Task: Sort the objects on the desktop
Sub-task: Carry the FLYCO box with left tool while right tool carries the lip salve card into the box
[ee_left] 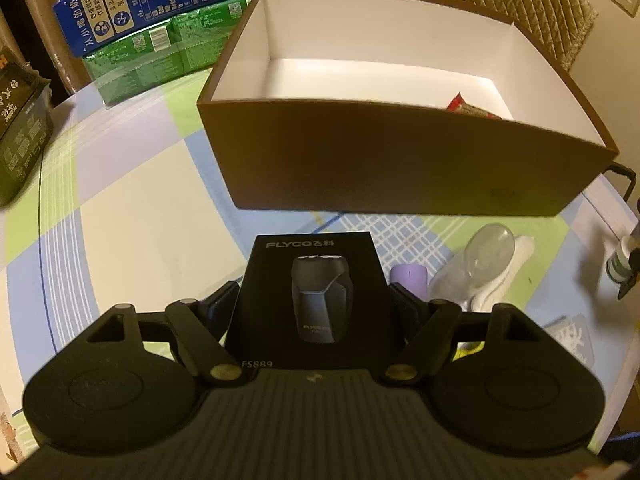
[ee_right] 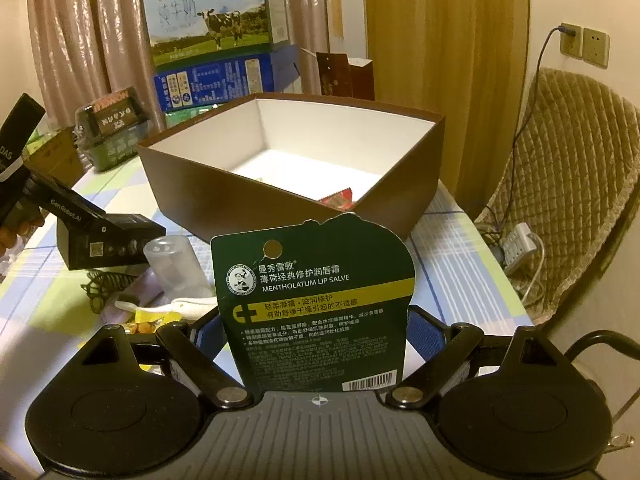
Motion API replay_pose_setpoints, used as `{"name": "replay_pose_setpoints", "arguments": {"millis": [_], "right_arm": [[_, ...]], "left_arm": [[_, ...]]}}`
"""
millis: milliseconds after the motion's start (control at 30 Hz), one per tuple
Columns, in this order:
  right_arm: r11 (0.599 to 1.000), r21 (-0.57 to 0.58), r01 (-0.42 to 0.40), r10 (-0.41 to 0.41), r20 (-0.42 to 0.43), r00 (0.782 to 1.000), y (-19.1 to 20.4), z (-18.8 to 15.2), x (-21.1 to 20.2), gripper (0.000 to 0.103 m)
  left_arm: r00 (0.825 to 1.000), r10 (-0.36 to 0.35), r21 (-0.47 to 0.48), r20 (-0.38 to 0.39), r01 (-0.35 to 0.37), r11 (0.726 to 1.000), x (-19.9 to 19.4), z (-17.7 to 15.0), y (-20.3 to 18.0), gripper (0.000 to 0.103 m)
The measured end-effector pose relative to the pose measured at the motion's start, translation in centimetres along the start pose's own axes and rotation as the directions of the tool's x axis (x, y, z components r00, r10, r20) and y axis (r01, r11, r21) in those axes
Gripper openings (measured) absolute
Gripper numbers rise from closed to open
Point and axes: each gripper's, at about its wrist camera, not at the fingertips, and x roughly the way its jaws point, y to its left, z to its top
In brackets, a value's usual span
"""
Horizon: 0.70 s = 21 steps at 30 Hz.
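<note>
My left gripper (ee_left: pixel 314 304) is shut on a black Flyco shaver box (ee_left: pixel 316 296) and holds it above the table, just short of the brown open box (ee_left: pixel 400 168). My right gripper (ee_right: pixel 316 332) is shut on a dark green Mentholatum lip salve card (ee_right: pixel 316 304), held upright in front of the same brown box (ee_right: pixel 248 196). A red snack packet (ee_left: pixel 468 110) lies inside the box; it also shows in the right wrist view (ee_right: pixel 338 199). The left gripper with the shaver box (ee_right: pixel 108 244) appears at the left of the right wrist view.
A clear plastic bottle (ee_left: pixel 480 260), a purple object (ee_left: pixel 410 278) and white items lie on the checked tablecloth (ee_left: pixel 132 200). Milk cartons (ee_right: pixel 216 20) and a dark package (ee_left: pixel 20 128) stand at the back left. A quilted chair (ee_right: pixel 572 184) is at the right.
</note>
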Motion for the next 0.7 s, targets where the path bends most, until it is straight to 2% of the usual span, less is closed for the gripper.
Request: {"name": "replay_pose_setpoints", "arguments": {"millis": [233,400,533,700], "right_arm": [[1.0,0.004,-0.011,0.011,-0.008,1.0,0.3,-0.2,0.1,0.088],[1.0,0.009,-0.01,0.01,-0.007,1.0,0.4,-0.3,0.0,0.088],[1.0,0.014,0.0,0.0,-0.005,1.0,0.3,-0.4,-0.2,0.088],[1.0,0.025,0.011,-0.011,-0.001,1.0,0.0,-0.5,-0.6,0.088]], "left_arm": [[0.997,0.011,-0.005,-0.076,-0.011,1.0,1.6,-0.5,-0.2,0.078],[0.991,0.05,0.047,-0.123,-0.044,0.998,3.1,-0.4,-1.0,0.08],[0.993,0.067,0.051,-0.1,-0.062,0.997,2.9,-0.5,-1.0,0.077],[0.997,0.07,0.043,-0.035,-0.069,0.997,1.0,-0.7,-0.4,0.077]]}}
